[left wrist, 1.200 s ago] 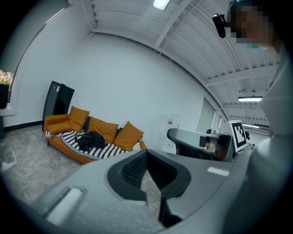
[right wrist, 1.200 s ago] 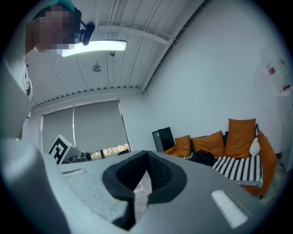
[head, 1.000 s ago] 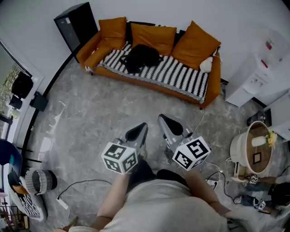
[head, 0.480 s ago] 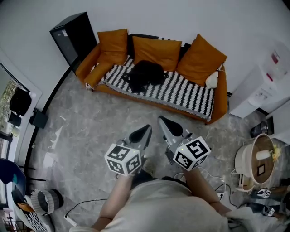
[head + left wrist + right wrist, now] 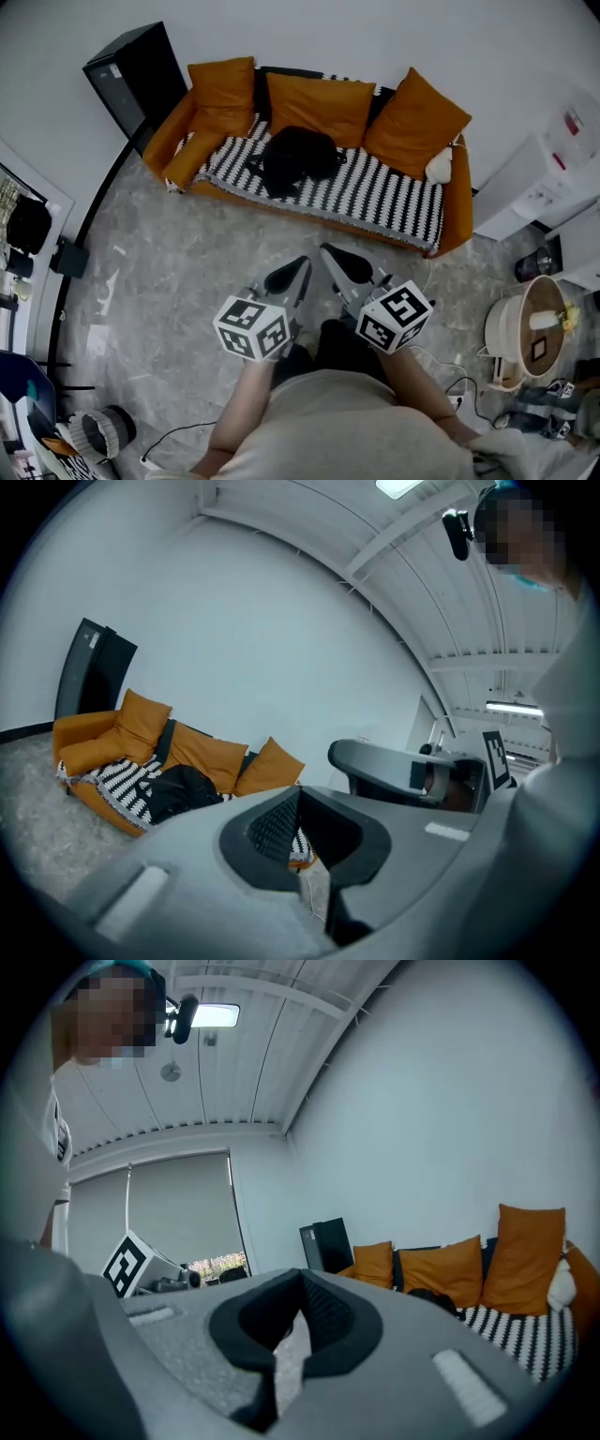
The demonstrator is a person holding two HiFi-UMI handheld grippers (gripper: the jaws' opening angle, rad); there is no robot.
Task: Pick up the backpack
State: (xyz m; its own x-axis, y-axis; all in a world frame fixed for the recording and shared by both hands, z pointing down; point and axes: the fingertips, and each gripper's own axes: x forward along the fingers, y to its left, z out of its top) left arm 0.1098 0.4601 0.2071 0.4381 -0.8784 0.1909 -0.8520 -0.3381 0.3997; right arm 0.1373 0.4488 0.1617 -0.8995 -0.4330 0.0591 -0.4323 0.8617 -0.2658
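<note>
Backpack (image 5: 295, 159): black, slumped, well ahead of both grippers.
Left gripper (image 5: 298, 265): held forward, jaws together, empty.
Right gripper (image 5: 328, 251): alongside, jaws together, empty.

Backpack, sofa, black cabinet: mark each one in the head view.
backpack (image 5: 295, 157), head view, middle of its black body.
sofa (image 5: 457, 211), head view, orange armrest at the picture's right.
black cabinet (image 5: 131, 80), head view, middle of its visible dark face.

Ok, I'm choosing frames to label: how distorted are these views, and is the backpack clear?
Head view: evenly lit, sharp; backpack clear on the sofa. Left gripper view: strong fisheye, dark corners, backpack small. Right gripper view: same distortion, backpack mostly hidden.
</note>
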